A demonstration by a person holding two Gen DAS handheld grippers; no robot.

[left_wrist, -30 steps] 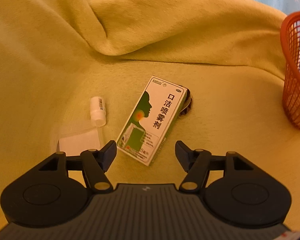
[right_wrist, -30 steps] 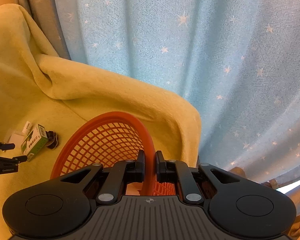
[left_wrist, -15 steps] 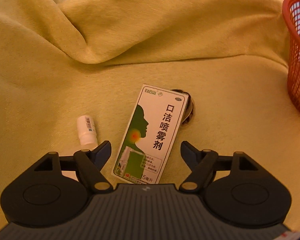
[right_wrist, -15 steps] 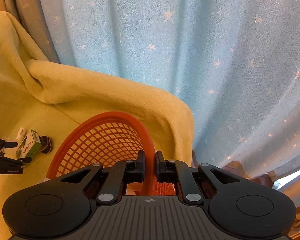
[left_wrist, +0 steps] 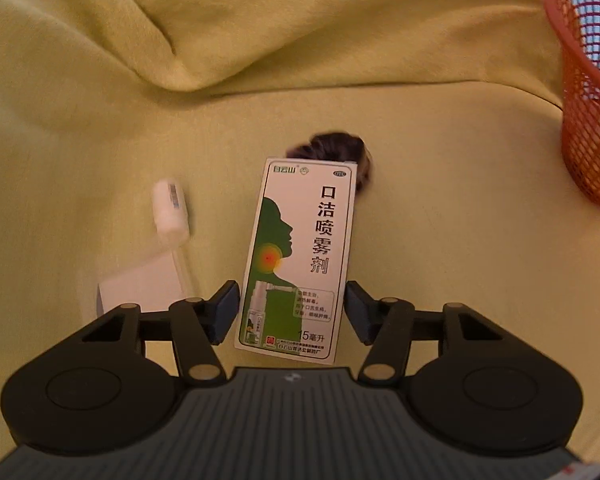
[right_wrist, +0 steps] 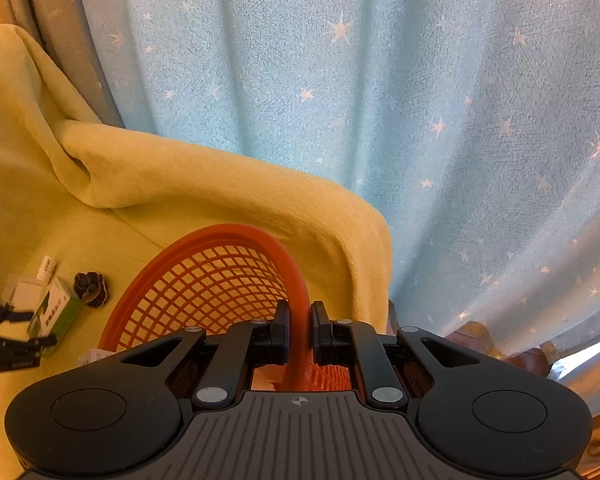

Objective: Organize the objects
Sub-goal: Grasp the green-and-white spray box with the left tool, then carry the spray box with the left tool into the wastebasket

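The box (left_wrist: pixel 300 256) covers most of a dark object (left_wrist: pixel 336 148) behind it. Left of the box, the small white bottle (left_wrist: pixel 170 212) is blurred, its label unreadable. The picture edge crops the orange basket (left_wrist: pixel 588 80).

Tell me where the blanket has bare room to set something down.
Free: the blanket between the spray box and the orange basket, and the stretch beyond the dark hair tie up to the fold. Crowded: left of the box, where the small white bottle and white packet lie by the left hand-held gripper.
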